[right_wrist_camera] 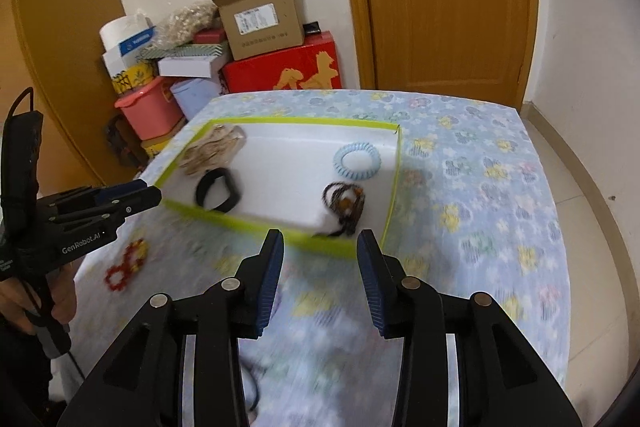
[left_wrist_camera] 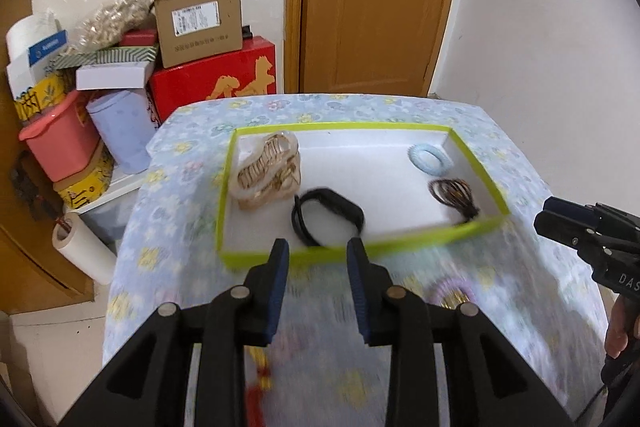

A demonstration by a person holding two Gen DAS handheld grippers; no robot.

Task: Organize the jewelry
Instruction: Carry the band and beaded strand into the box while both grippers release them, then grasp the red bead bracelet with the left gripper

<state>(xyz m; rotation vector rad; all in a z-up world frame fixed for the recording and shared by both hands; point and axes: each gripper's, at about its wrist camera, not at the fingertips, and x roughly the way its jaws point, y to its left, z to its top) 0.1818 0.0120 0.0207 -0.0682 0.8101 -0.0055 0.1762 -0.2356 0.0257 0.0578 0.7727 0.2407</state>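
Left wrist view shows the left tool (left_wrist_camera: pixel 318 247) open and empty above the counter (left_wrist_camera: pixel 540 187). The right tool (right_wrist_camera: pixel 320 239) is open and empty too. Most jewelry sits in the tray (left_wrist_camera: pixel 280 259): a black band (left_wrist_camera: pixel 328 215), a blue ring (left_wrist_camera: pixel 430 155), dark cords (left_wrist_camera: pixel 454 193). A red flower bracelet (right_wrist_camera: pixel 126 263) waits outside. It looks light and bendy, so pinch one side of its loop.
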